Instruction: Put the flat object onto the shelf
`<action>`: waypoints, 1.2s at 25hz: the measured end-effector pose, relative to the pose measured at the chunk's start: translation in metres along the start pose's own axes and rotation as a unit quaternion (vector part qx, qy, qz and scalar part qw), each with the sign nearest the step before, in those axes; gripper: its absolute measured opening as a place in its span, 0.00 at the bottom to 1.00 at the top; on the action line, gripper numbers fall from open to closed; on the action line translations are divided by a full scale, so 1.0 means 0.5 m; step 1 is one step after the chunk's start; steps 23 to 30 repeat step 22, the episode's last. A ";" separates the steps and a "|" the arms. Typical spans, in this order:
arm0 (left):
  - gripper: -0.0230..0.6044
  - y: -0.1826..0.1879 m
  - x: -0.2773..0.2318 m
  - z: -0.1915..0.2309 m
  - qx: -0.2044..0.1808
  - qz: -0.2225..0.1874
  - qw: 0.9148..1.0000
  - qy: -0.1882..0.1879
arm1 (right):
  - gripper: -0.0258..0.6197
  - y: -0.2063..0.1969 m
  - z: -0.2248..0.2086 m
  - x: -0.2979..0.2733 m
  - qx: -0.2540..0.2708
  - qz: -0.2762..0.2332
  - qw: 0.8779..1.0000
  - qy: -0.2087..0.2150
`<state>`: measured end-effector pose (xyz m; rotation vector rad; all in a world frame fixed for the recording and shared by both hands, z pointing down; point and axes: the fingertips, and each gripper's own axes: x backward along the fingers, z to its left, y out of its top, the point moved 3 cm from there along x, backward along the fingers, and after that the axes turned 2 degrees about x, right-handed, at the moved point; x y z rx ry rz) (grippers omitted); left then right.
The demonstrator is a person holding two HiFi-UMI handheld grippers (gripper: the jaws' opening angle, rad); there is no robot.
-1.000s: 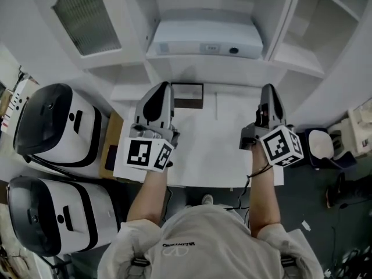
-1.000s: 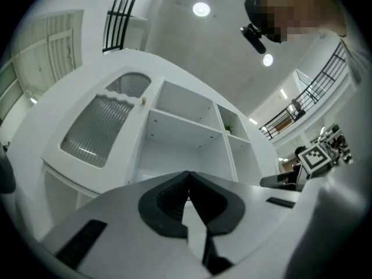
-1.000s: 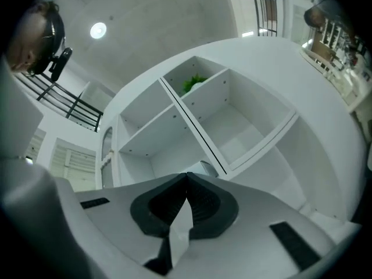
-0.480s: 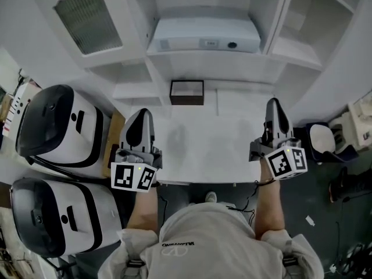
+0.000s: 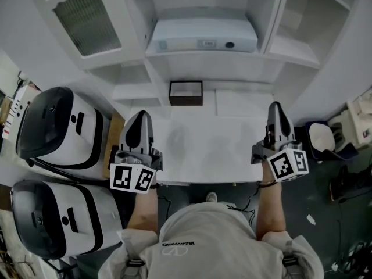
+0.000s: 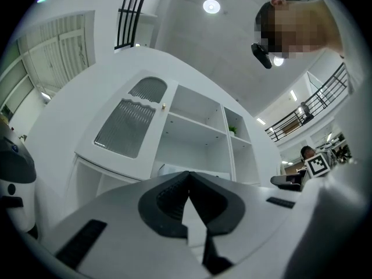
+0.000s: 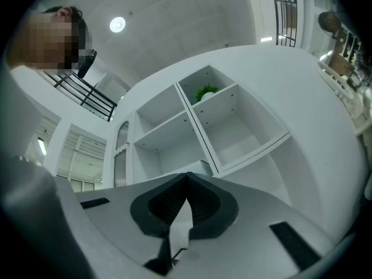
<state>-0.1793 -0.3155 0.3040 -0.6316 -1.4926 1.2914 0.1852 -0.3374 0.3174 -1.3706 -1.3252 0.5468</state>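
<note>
A flat dark-framed rectangle [image 5: 186,92] stands at the back of the white table [image 5: 209,156], right against the foot of the white shelf unit [image 5: 203,63]. My left gripper [image 5: 139,118] hovers over the table's left front, shut with nothing in it, well short of the framed piece. Over the right front edge my right gripper [image 5: 275,108] is likewise shut and empty. In the left gripper view the left gripper [image 6: 187,183] has its jaws meeting at the tips and points up at the open shelves [image 6: 197,138]. The right gripper [image 7: 186,183] shows the same in its own view.
A low white device [image 5: 201,37] lies on the shelf above the table. Two white-and-black appliances [image 5: 55,127] [image 5: 49,214] stand at the left. A ribbed-glass cabinet door [image 5: 87,17] is upper left. A small green plant [image 7: 204,92] sits in a high compartment. Clutter [image 5: 322,141] lies right of the table.
Both grippers have drawn back toward the person from the middle of the table; the left one has left the framed piece's near side. In the last half second they hardly moved.
</note>
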 end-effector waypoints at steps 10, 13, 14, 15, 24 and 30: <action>0.04 -0.004 0.003 0.001 0.003 0.005 1.000 0.009 | 0.05 0.003 0.004 0.000 0.017 0.002 1.000 0.000; 0.04 -0.011 0.003 0.001 0.004 0.010 1.000 0.013 | 0.05 0.002 0.006 -0.001 0.014 0.003 1.000 0.003; 0.04 -0.013 0.003 0.002 0.005 0.011 1.000 0.014 | 0.05 0.001 0.006 -0.001 0.014 0.004 1.000 0.003; 0.04 -0.015 0.003 0.002 0.006 0.013 1.000 0.014 | 0.05 0.001 0.007 -0.001 0.014 0.004 1.000 0.003; 0.04 -0.023 -0.002 0.003 0.010 0.017 1.000 0.018 | 0.05 0.000 0.001 -0.006 0.009 0.007 1.000 0.004; 0.04 -0.023 -0.002 0.003 0.010 0.017 1.000 0.018 | 0.05 0.000 0.001 -0.006 0.009 0.007 1.000 0.004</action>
